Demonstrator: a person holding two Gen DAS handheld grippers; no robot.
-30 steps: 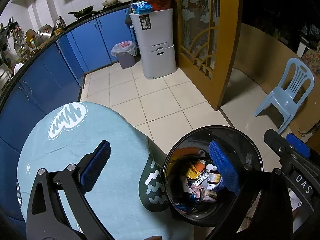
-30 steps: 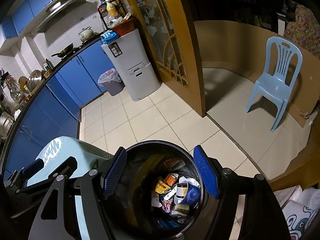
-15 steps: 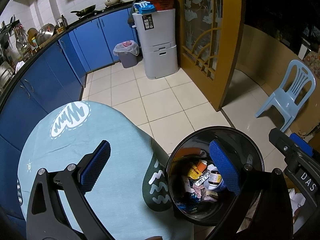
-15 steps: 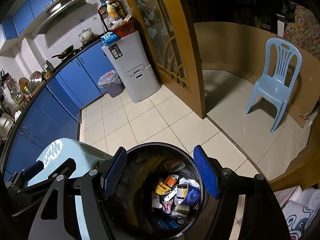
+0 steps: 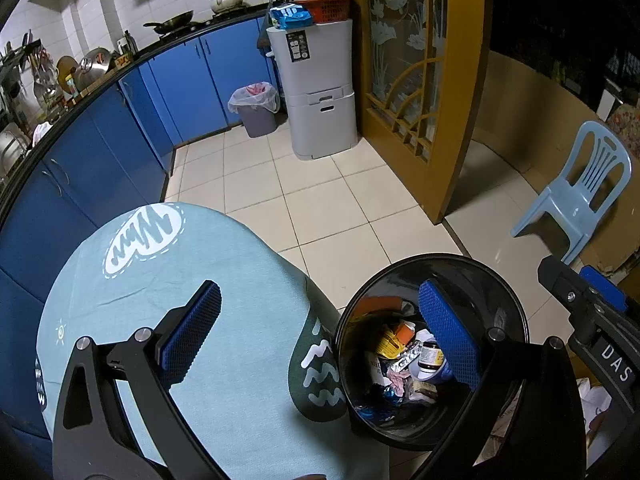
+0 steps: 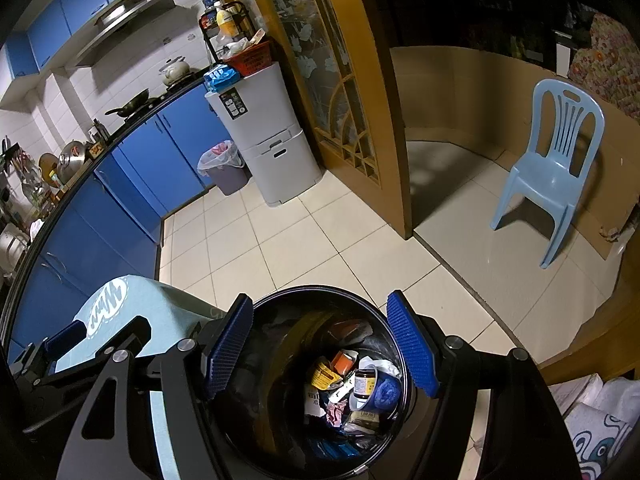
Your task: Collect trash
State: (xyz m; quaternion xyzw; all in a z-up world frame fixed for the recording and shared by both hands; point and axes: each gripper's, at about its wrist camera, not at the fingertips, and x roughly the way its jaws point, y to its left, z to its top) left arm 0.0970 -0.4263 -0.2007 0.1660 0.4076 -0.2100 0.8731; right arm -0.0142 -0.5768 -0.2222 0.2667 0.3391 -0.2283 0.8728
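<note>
A black round trash bin (image 5: pixel 516 312) stands on the floor beside a table with a light blue cloth (image 5: pixel 168 280). It holds mixed trash (image 5: pixel 408 364): wrappers, a small brown jar, a blister pack, a blue cup. My left gripper (image 5: pixel 320 328) is open and empty, one finger over the cloth, the other over the bin. My right gripper (image 6: pixel 322 344) is open and empty above the bin (image 6: pixel 296 294), with the trash (image 6: pixel 352 384) below it.
Blue kitchen cabinets (image 5: pixel 192 80) run along the left. A grey lined bin (image 5: pixel 256 108) and a grey drawer unit (image 5: pixel 316 88) stand at the back. A wooden glass door (image 5: pixel 416 60) and a light blue plastic chair (image 6: pixel 556 160) are to the right. Beige tiled floor lies between.
Both grippers stay open and empty. The left wrist view has drifted slightly back and up from the bin; the right barely moved.
</note>
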